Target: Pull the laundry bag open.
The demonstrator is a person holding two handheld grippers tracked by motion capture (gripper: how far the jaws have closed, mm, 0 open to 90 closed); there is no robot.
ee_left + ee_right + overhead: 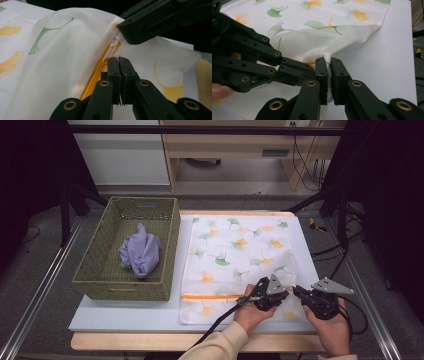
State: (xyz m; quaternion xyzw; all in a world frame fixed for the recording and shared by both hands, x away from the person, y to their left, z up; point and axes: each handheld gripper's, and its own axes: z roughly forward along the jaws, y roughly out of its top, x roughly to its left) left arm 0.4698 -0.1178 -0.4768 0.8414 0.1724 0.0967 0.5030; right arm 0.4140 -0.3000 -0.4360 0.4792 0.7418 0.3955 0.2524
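basket (102, 270): well left of both tongs, on the desk (125, 317), wicker, green
cloth (140, 252): lilac, crumpled inside the basket
bag (235, 255): white mesh with leaf print, flat on the desk, near edge lifted at the tongs
zipper (96, 77): orange, running away left from the left tongs
left tongs (118, 59): jaws pressed together at the zipper's end, at the white pull (115, 43); whether pinching it, cannot tell
right tongs (329, 62): just right of the left pair, clamped on the bag's bunched corner
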